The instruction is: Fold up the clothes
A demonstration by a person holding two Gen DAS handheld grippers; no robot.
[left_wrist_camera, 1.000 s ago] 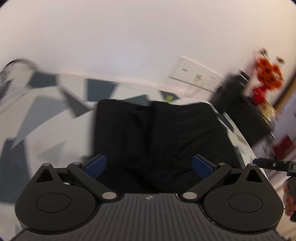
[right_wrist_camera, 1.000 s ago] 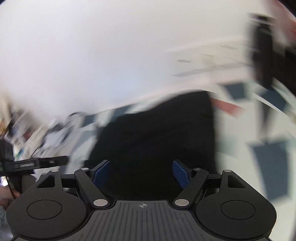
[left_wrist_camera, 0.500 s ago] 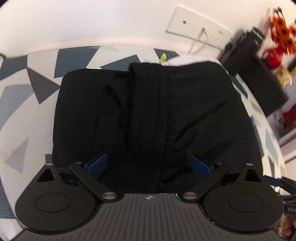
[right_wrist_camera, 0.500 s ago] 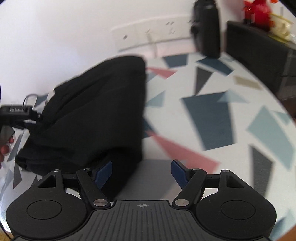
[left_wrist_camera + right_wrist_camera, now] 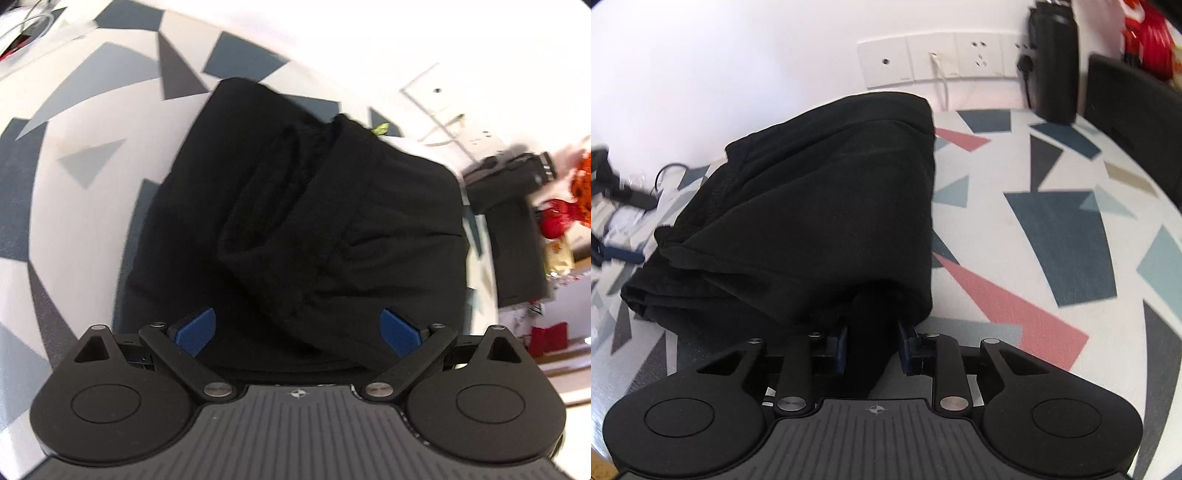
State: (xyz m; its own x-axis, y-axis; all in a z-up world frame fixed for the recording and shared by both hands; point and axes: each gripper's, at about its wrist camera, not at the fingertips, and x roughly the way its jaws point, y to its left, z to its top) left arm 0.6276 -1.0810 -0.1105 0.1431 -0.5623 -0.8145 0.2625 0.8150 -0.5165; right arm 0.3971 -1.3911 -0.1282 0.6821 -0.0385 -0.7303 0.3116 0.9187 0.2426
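my right gripper point(image 5: 873, 345) is closing on a black fold of the garment point(image 5: 820, 206), cloth already between the pads. the left gripper point(image 5: 297, 328) hangs wide open over the pile, holding nothing. the garment's bunched on the patterned table point(image 5: 1052, 229). risk: i've only caught one layer, so lifting drags the stack apart.

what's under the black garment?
The black garment lies on a tablecloth printed with grey, blue and pink shapes, which shows all around it. Whatever is directly beneath the bunched folds is covered. A fold sits between the closing right tool.
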